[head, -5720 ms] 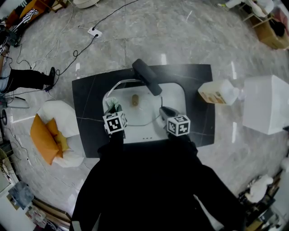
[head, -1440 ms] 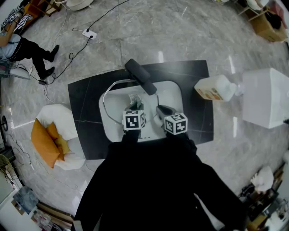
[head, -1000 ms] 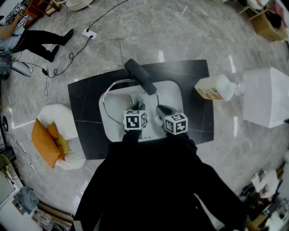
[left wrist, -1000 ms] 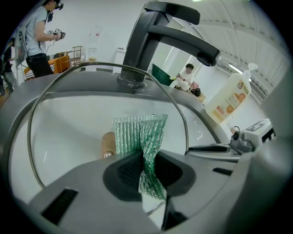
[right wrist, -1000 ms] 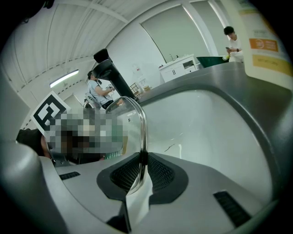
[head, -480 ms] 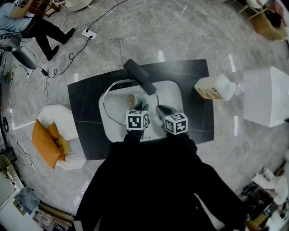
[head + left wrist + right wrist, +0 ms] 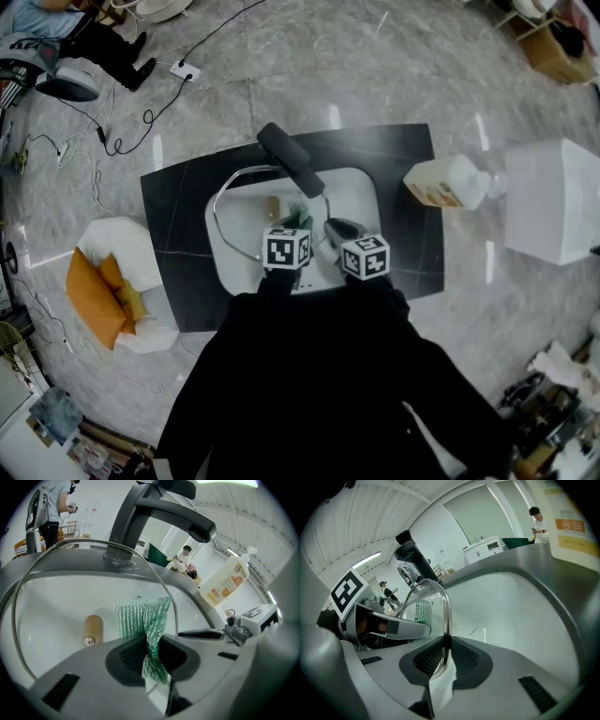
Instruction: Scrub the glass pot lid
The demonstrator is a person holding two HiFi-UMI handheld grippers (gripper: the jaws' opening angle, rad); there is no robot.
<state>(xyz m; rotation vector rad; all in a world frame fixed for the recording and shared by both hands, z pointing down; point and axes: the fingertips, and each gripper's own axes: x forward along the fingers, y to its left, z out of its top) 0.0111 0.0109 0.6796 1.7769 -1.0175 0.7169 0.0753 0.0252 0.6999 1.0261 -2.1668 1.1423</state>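
A glass pot lid [image 7: 218, 202] with a steel rim and a wooden knob [image 7: 273, 205] stands tilted over the white sink [image 7: 358, 195]. My right gripper [image 7: 334, 228] is shut on the lid's rim [image 7: 446, 613] at its right edge. My left gripper [image 7: 294, 225] is shut on a green mesh scrub cloth [image 7: 146, 620], which lies against the glass just right of the knob [image 7: 93, 628]. In the right gripper view the cloth [image 7: 423, 611] shows through the glass, with the left gripper's body beside it.
A dark faucet [image 7: 291, 159] arches over the sink's far side, close above the lid. A soap bottle [image 7: 448, 183] lies on the black counter [image 7: 178, 202] at the right. A white box [image 7: 553, 216] stands further right. A person is at the far left.
My left gripper has carried the green cloth from the lid's left edge across the glass to the right of the knob. The right gripper and the lid have barely moved.
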